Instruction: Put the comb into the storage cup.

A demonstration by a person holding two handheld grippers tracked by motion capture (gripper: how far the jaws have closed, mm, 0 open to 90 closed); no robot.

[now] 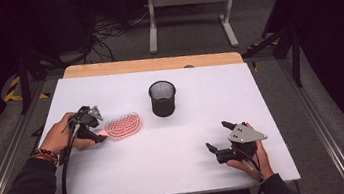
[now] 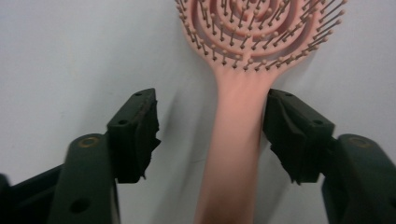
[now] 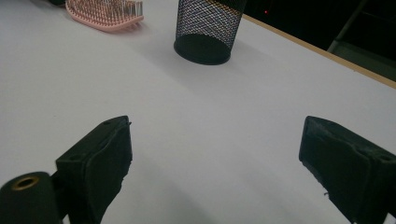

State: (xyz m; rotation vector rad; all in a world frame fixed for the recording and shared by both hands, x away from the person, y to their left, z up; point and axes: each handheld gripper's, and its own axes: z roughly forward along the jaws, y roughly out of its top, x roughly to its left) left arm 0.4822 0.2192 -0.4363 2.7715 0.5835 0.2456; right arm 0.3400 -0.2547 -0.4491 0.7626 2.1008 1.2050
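The pink hairbrush lies bristles-up at centre left of the white table, beside the black mesh cup. The left gripper straddles its handle to grasp it, jaws apart, one pad touching. At lower right, the right gripper waits wide open.

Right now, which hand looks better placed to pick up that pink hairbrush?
The left. The left gripper already has the pink hairbrush handle between its jaws, one pad at the handle, the other still apart. The right gripper sits open on the far side of the table, nothing between its jaws.
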